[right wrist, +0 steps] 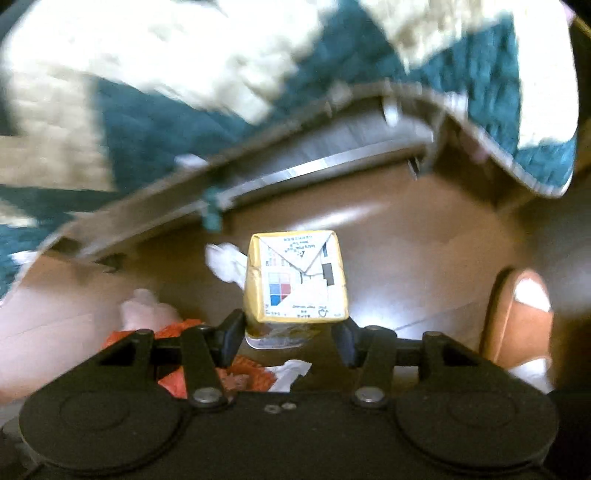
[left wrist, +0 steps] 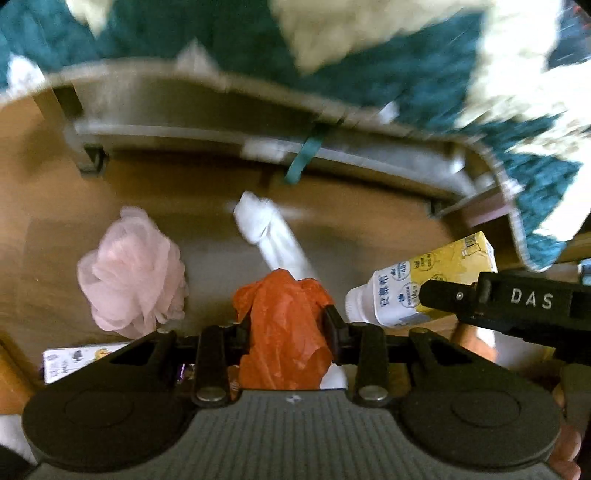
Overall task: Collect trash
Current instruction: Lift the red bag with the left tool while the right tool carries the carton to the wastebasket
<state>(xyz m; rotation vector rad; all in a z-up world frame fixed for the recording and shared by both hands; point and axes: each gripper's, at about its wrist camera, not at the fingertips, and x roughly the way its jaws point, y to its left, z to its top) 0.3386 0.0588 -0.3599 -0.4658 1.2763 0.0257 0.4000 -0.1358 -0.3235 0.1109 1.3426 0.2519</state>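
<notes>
Both tools are pressed shut on trash above the wooden floor. Left tool has its pads squeezed against a crumpled orange plastic bag, which bulges out between and beyond the fingers; the jaws sit narrow around it. Right tool grips a yellow and white drink carton by its sides, with the folded bottom of the carton facing the right wrist camera. In the left wrist view the same carton shows from the side, its white screw cap pointing toward the orange bag, and the black body of the right tool bears the letters DAS.

Just beside the orange bag, to its left in the left wrist view, a pale pink mesh bath puff lies on the floor. Nearer the camera than the puff, at the edge of the left tool's body, part of a white printed box shows. Beyond the orange bag a white sock lies stretched on the floor, pointing away from it.

Farther than the sock stands a bed frame with a teal strap hanging from its rail. Over the frame lies a teal and cream quilt, blurred in both views.
</notes>
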